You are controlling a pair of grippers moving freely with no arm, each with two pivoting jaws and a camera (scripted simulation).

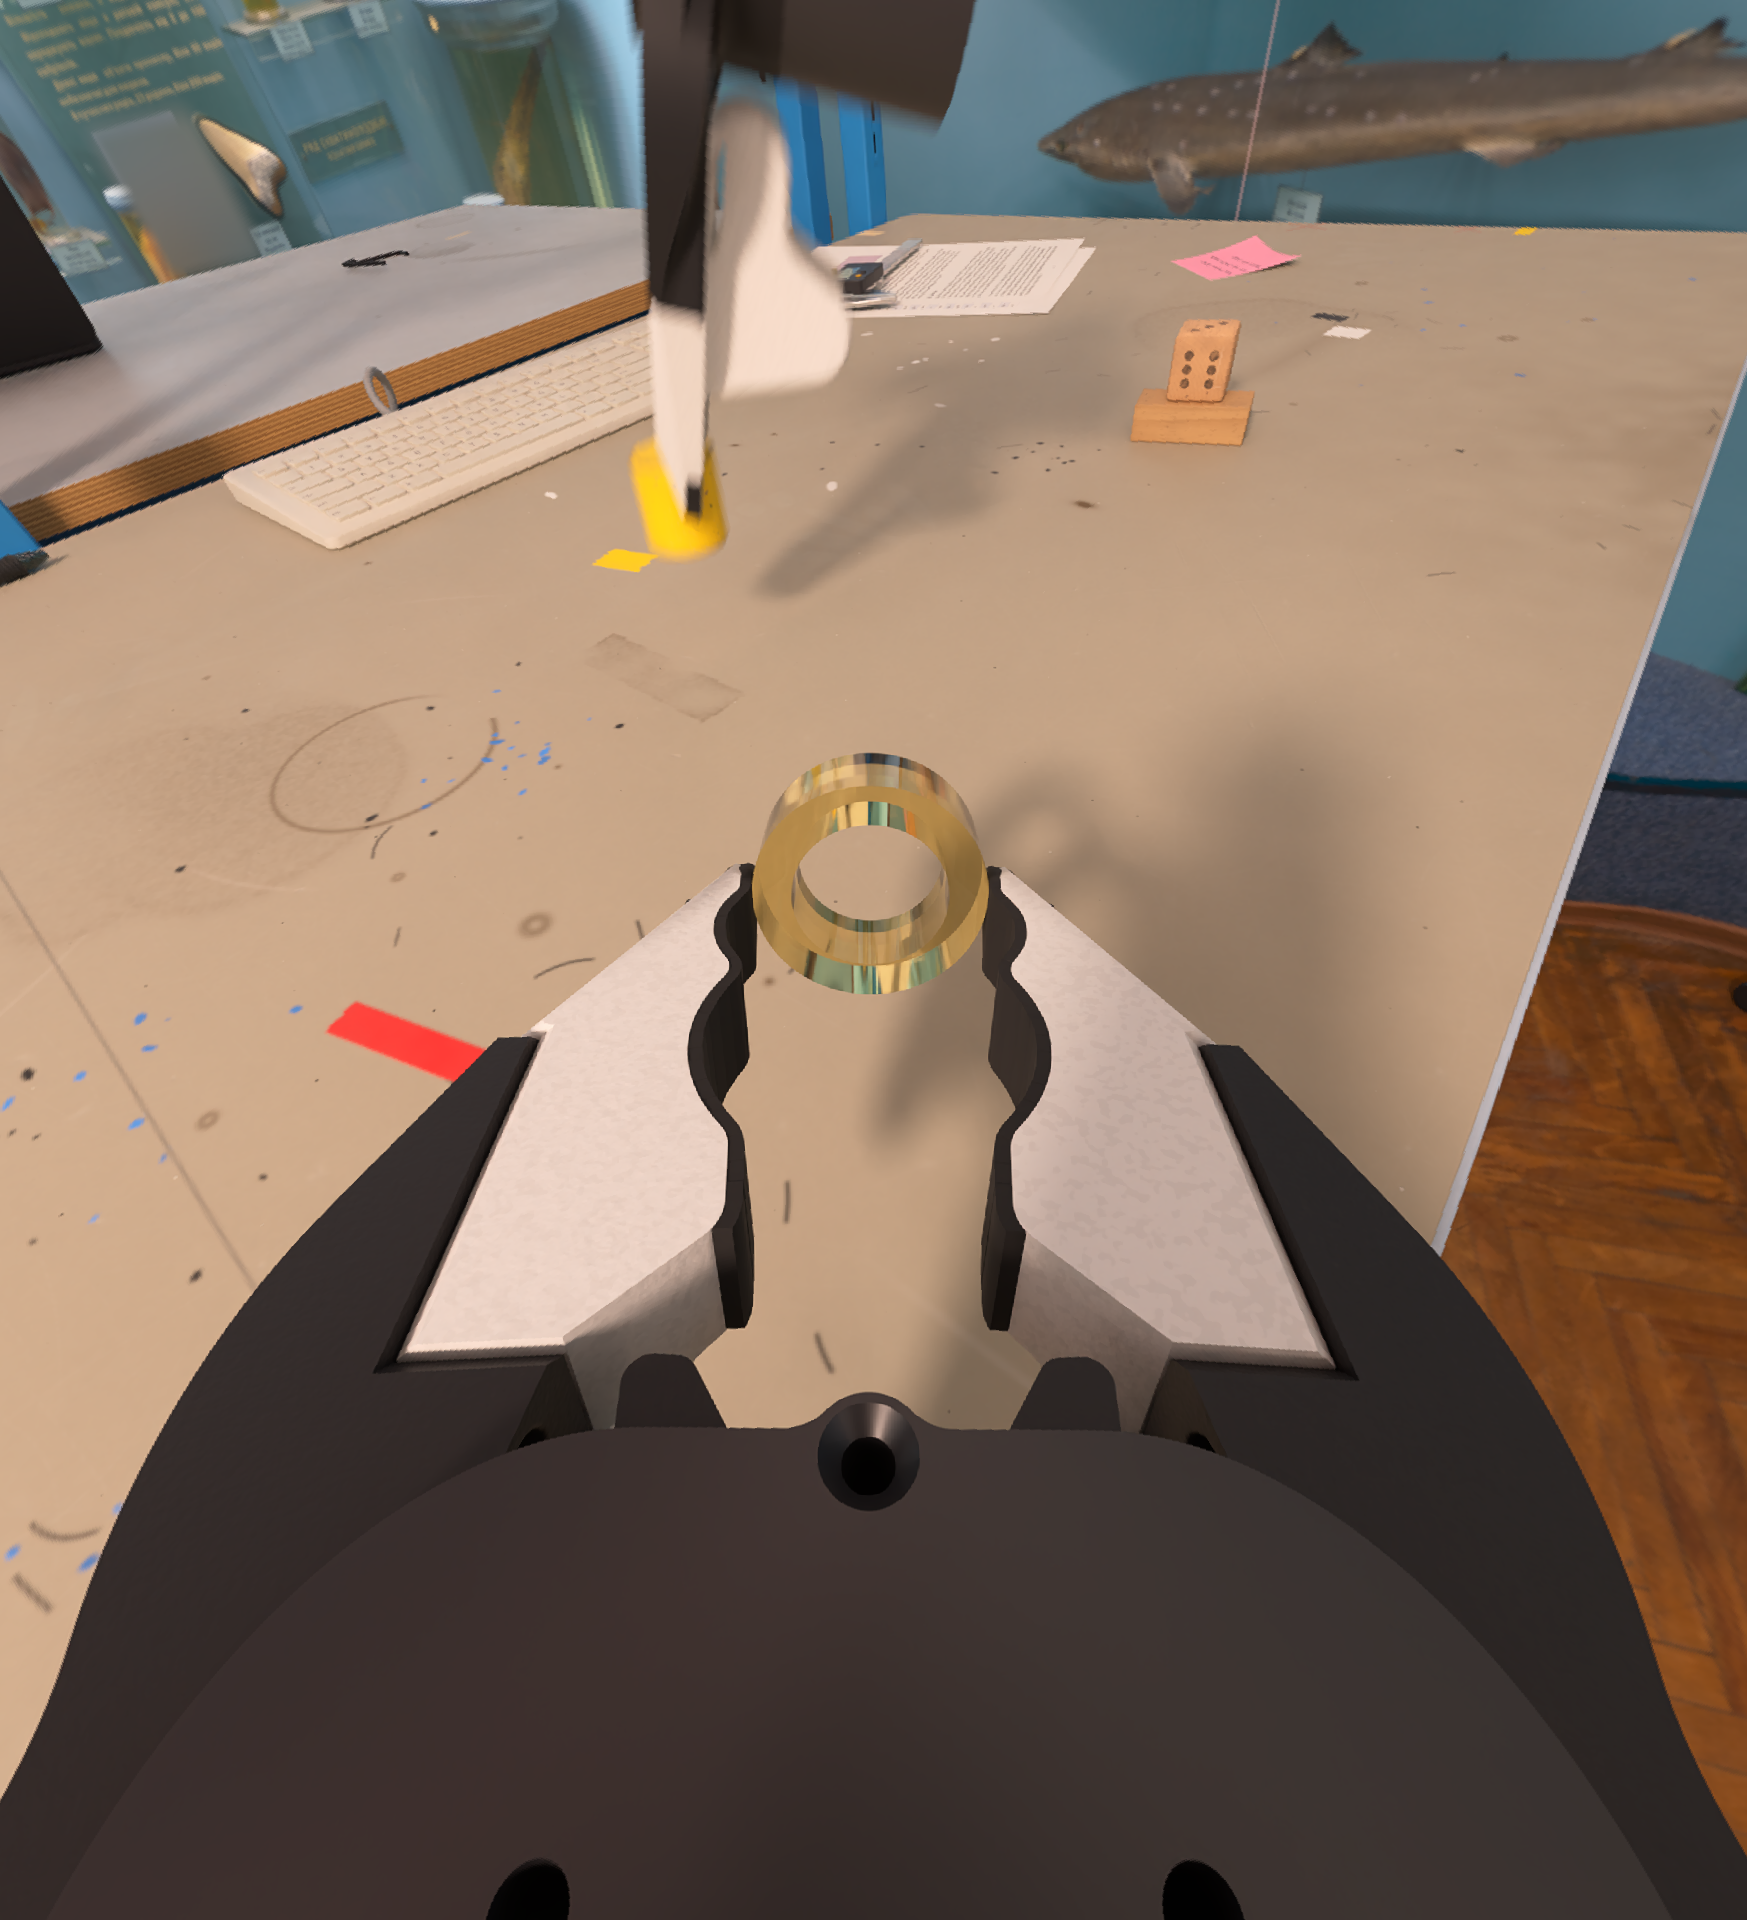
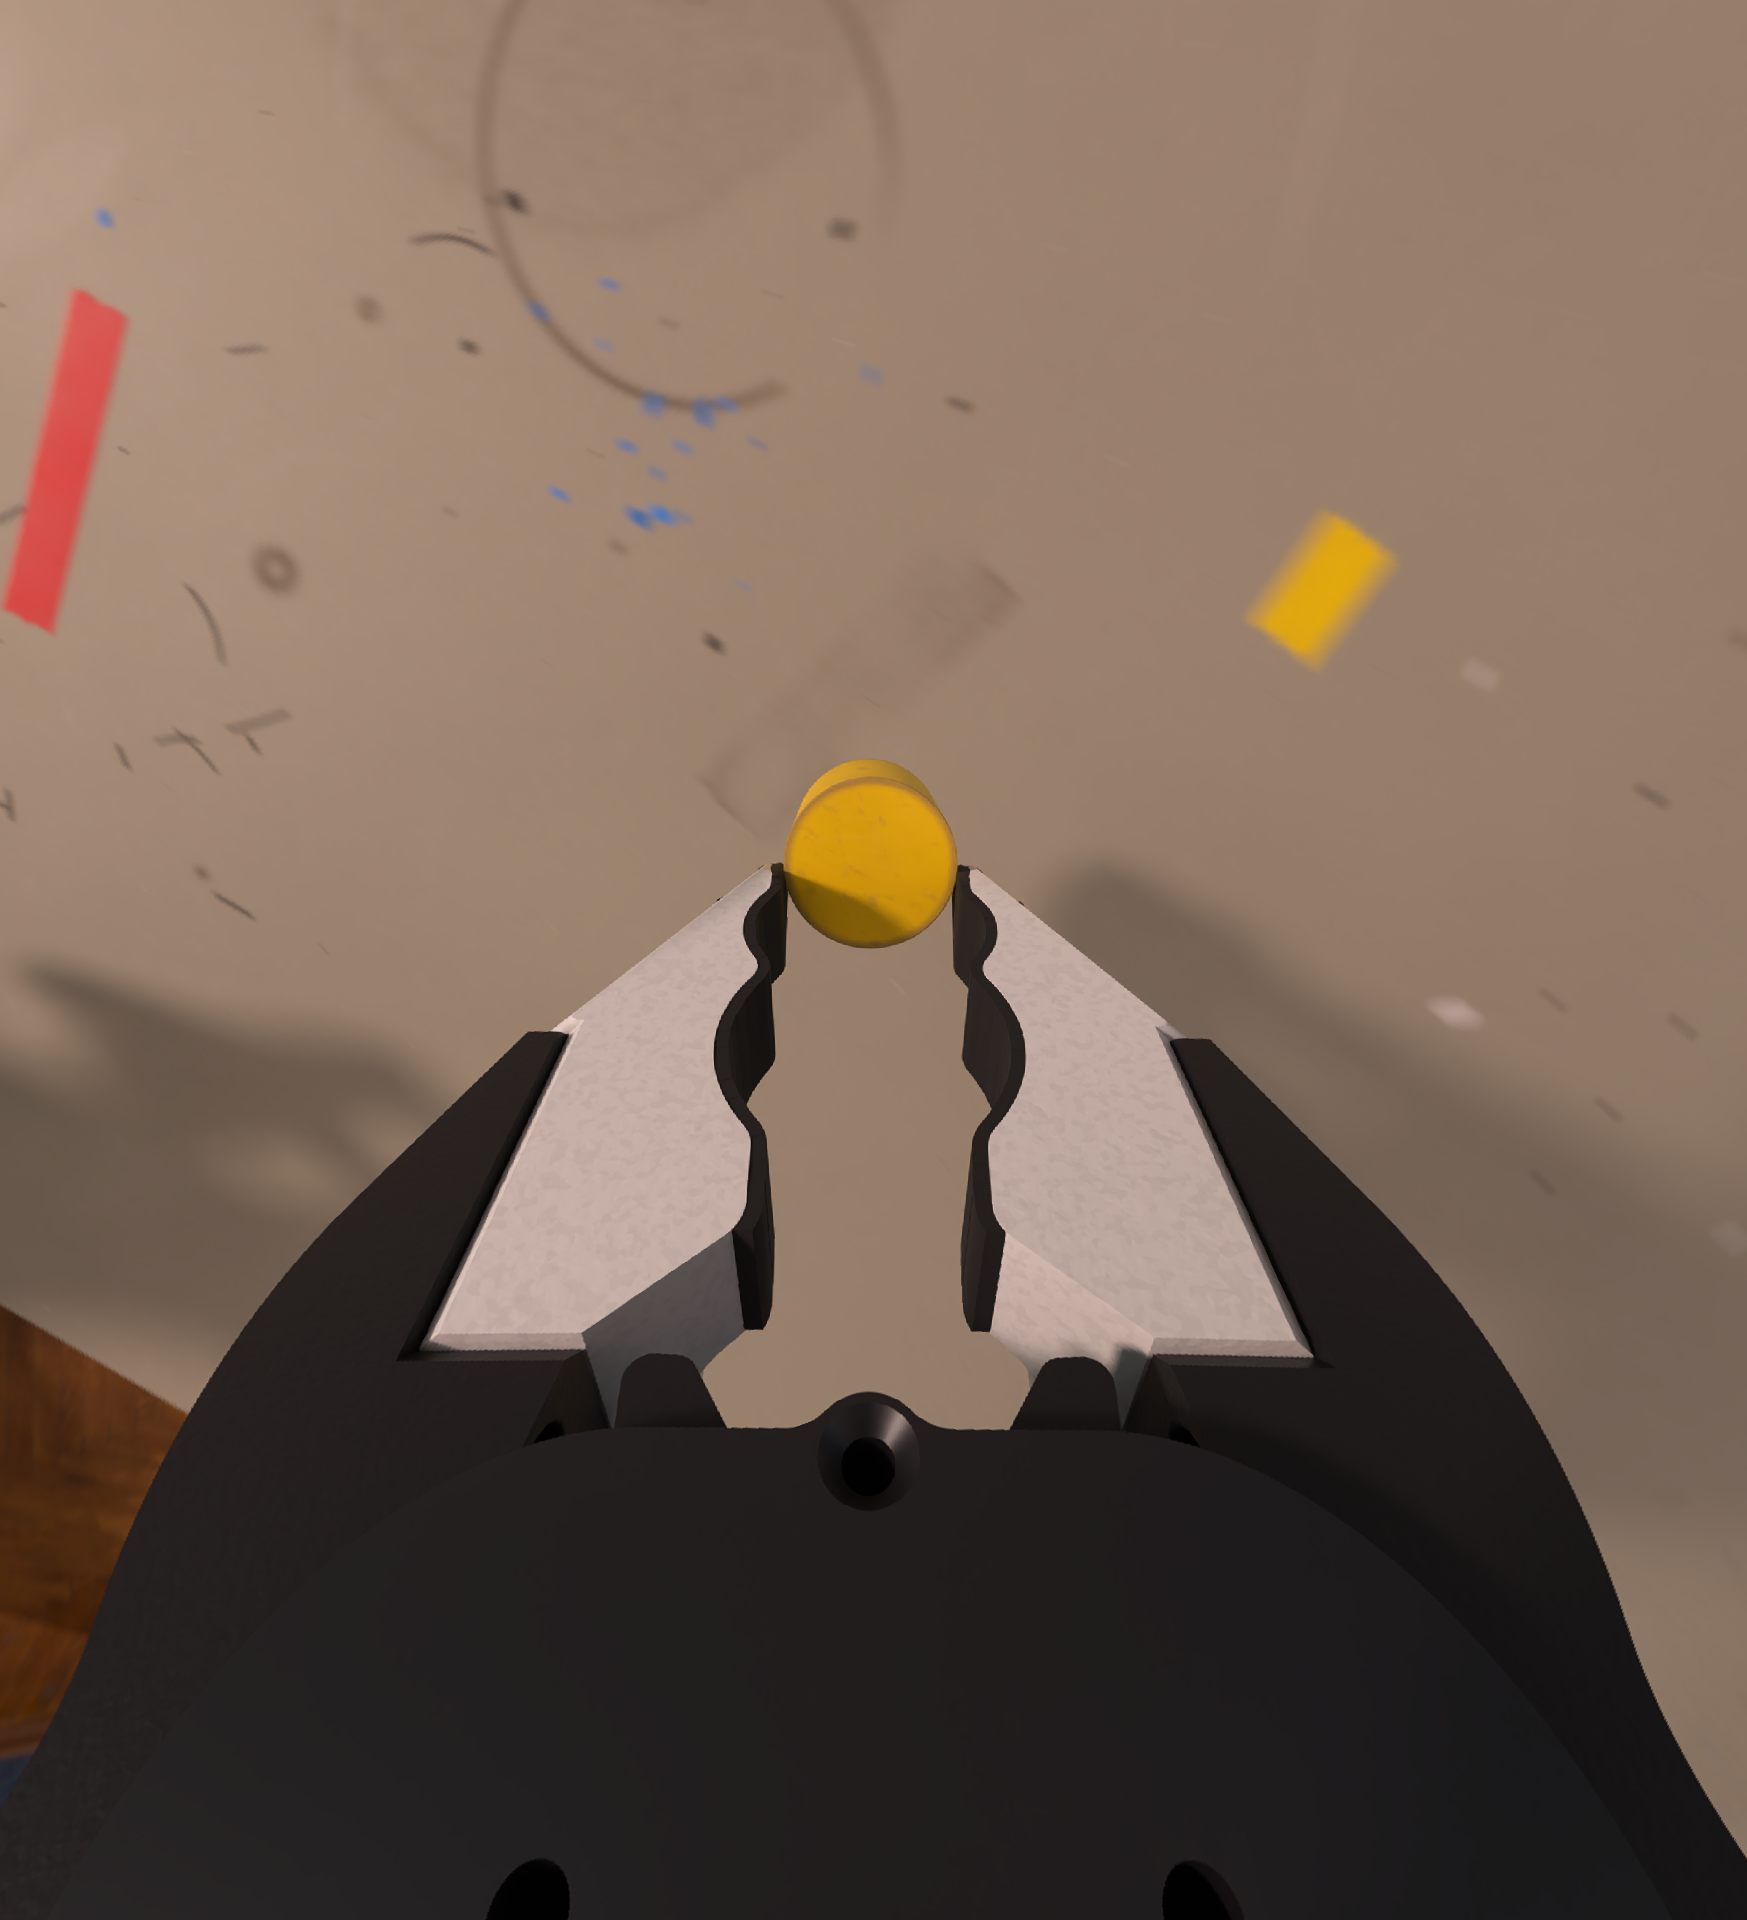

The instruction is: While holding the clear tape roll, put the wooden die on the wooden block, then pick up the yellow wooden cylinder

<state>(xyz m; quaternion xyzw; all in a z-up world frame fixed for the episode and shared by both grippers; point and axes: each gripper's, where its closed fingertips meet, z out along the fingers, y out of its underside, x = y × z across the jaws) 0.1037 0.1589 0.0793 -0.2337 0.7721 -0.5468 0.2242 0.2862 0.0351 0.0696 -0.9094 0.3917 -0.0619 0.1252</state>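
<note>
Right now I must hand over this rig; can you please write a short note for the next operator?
Left gripper: shut on the clear tape roll, held above the table.
Right gripper: shut on the yellow wooden cylinder at its fingertips; the left wrist view suggests it is lifted off the table.
Wooden die: resting on the wooden block at the far side of the table.
Done: die placed, cylinder grasped.
Left: apparently nothing; just keep both grips.

We see the die point(image 1: 1201, 360) on the block point(image 1: 1191, 419) far right on the table point(image 1: 1368, 644); keyboard point(image 1: 453, 442) far left; papers point(image 1: 983, 275) behind; cylinder point(image 1: 677, 509) between keyboard and block.
</note>
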